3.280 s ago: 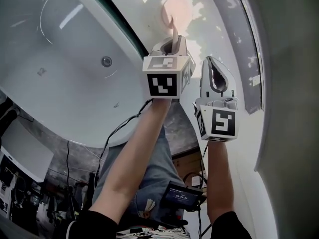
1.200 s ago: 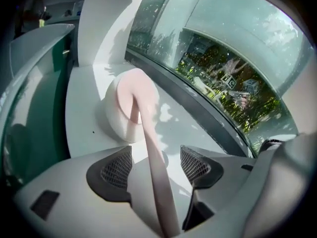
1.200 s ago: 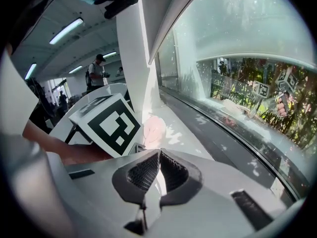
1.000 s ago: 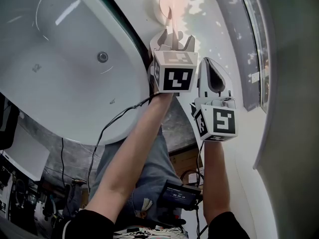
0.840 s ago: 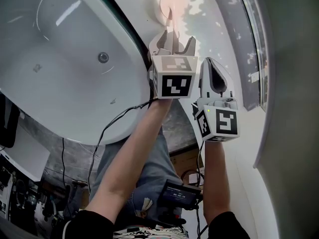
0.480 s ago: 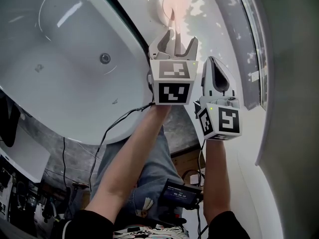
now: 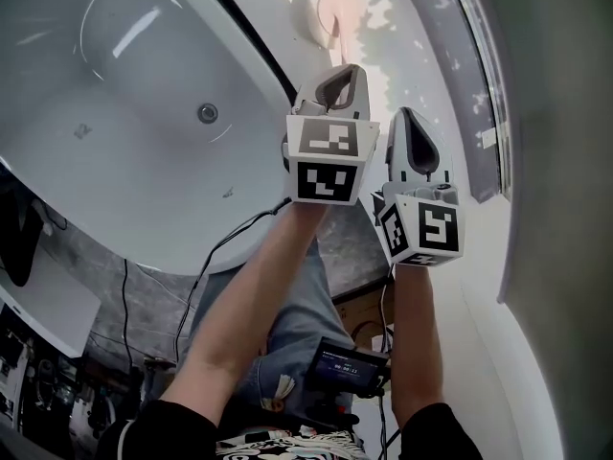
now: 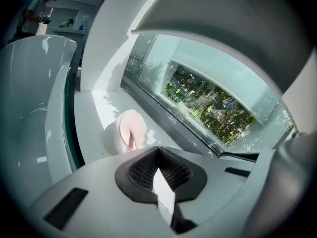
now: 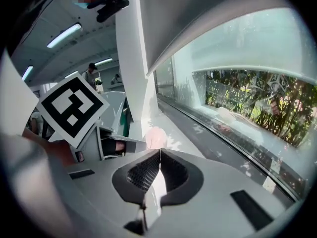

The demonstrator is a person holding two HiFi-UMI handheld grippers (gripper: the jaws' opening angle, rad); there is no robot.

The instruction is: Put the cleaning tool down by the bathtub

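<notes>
Cleaning tool, a round pale-pink pad with a thin upright handle (image 7: pixel 330 10), is held by neither claw. The left gripper (image 7: pixel 343 73) has just been closing its jaws, and they meet tip to tip with nothing between them. The right gripper (image 7: pixel 414 119), just beside it, also has its jaws pressed together and empty. Both point downward along the white sunlit ledge (image 7: pixel 393 41), and the left one's black-and-white marker cube (image 9: pixel 72 108) fills the left of the right gripper view. Beyond the closed tips the tool stands alone on that ledge, apart from both grippers. Left of the ledge, past a dark green edge strip (image 7: pixel 239 32), lies the white oval bathtub (image 7: pixel 124 132). On the ledge's other side runs a long curved window (image 8: pixel 213 103) with green foliage behind the glass.
</notes>
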